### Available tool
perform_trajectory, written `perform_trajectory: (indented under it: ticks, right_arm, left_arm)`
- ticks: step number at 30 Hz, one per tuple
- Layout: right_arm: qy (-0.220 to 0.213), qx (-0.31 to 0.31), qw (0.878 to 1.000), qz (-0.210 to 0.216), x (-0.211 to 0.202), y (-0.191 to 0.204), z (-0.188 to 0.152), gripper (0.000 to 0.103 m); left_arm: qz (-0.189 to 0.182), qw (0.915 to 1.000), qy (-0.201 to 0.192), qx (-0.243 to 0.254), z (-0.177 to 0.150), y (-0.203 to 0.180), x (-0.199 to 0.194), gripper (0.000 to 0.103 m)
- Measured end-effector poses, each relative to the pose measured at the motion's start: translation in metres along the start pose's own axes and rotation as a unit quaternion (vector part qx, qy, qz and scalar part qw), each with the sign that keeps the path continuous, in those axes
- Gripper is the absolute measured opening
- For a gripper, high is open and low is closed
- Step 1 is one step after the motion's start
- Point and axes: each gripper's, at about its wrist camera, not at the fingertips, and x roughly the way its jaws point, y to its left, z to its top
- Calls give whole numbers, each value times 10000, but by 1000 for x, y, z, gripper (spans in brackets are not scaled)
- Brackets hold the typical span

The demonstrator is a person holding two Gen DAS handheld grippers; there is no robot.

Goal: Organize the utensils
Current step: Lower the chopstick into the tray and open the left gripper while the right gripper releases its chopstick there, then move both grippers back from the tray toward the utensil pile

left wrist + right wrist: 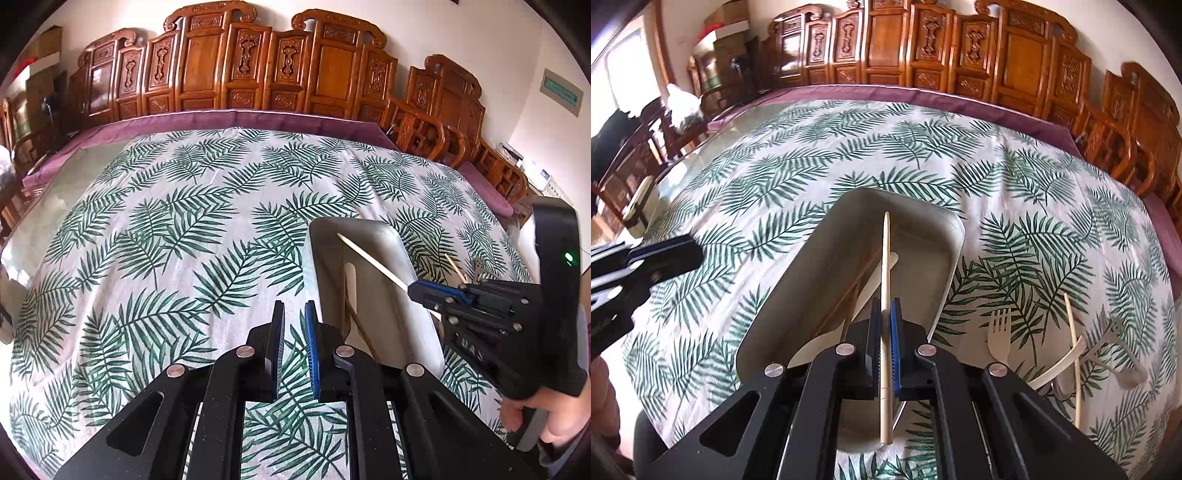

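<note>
My right gripper [885,306] is shut on a pale wooden chopstick [885,258], which points forward over the grey oblong tray [955,229]. Darker chopsticks [855,291] and a cream utensil [877,277] lie inside that tray. In the left wrist view the right gripper [417,290] holds the chopstick [369,258] slanted above the tray [391,230]. My left gripper [294,332] hovers over the leaf-print cloth just left of the tray, its jaws a narrow gap apart with nothing between them. From the right wrist it shows as the left gripper [683,254] at the far left.
Right of the tray on the cloth lie a cream fork [999,336], another pale chopstick [1073,350], a curved cream utensil [1060,369] and a grey fork [1115,332]. Carved wooden chairs [258,74] line the table's far side. A person's hand [554,417] grips the right tool.
</note>
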Motion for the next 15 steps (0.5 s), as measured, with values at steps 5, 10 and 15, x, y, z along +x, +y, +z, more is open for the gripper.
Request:
perform_trajectory:
  ticks: [5, 10, 15]
  right_arm:
    - [-39, 50, 9999, 90, 3, 0, 0, 6]
    - [-108, 149, 9989, 426, -1, 0, 2, 7]
    - [-340, -59, 9985, 414, -18, 1, 0, 7]
  left_arm:
    - [6, 10000, -2, -8, -2, 5, -3, 10]
    - [25, 10000, -9, -13, -2, 4, -3, 10]
    - [-6, 10000, 16, 58, -4, -2, -4, 10]
